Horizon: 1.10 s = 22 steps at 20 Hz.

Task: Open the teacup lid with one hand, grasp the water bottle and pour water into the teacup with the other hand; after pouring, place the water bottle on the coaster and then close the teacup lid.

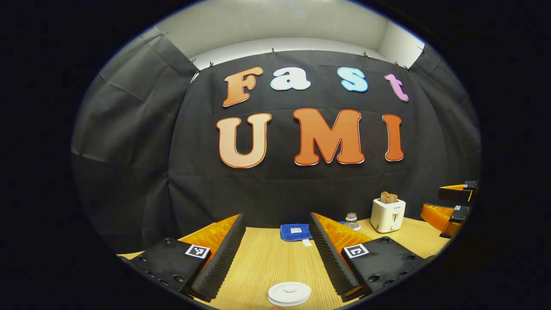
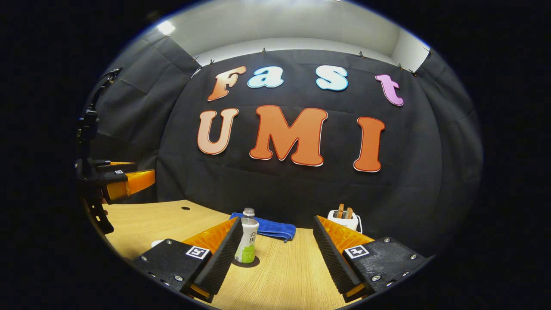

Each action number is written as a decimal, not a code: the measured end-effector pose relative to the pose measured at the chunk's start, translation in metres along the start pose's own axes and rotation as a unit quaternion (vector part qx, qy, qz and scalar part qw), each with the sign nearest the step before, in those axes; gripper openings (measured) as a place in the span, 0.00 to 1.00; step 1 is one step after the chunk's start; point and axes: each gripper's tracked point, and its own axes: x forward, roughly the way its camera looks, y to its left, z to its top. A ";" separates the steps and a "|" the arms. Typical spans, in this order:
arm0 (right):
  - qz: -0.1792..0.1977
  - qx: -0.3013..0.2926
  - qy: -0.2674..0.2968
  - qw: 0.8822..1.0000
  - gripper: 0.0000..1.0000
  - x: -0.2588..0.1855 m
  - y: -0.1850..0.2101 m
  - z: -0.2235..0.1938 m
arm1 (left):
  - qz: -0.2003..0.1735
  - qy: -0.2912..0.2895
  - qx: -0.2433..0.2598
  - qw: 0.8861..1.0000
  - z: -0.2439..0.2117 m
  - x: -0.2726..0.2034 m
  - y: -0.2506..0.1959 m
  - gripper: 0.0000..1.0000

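The white round teacup lid (image 1: 289, 293) with a small knob lies low in the left gripper view, just below the gap of my open left gripper (image 1: 276, 218); whatever is under the lid is cut off. In the right gripper view the water bottle (image 2: 246, 237), clear with a green label, stands upright on a dark round coaster (image 2: 249, 261). It is close to the left finger of my open right gripper (image 2: 277, 219), not between the pads. Its cap (image 1: 352, 219) peeks over the left gripper's right finger.
A folded blue cloth (image 2: 264, 228) lies at the back of the wooden table (image 2: 284, 275). A white toaster (image 1: 388, 213) with toast stands back right. The other gripper shows far right (image 1: 452, 204) and far left (image 2: 125, 178).
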 end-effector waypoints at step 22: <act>-0.008 -0.010 0.000 1.000 0.98 -0.001 -0.008 0.000 | -0.003 0.001 0.017 1.000 0.001 0.000 0.000 0.95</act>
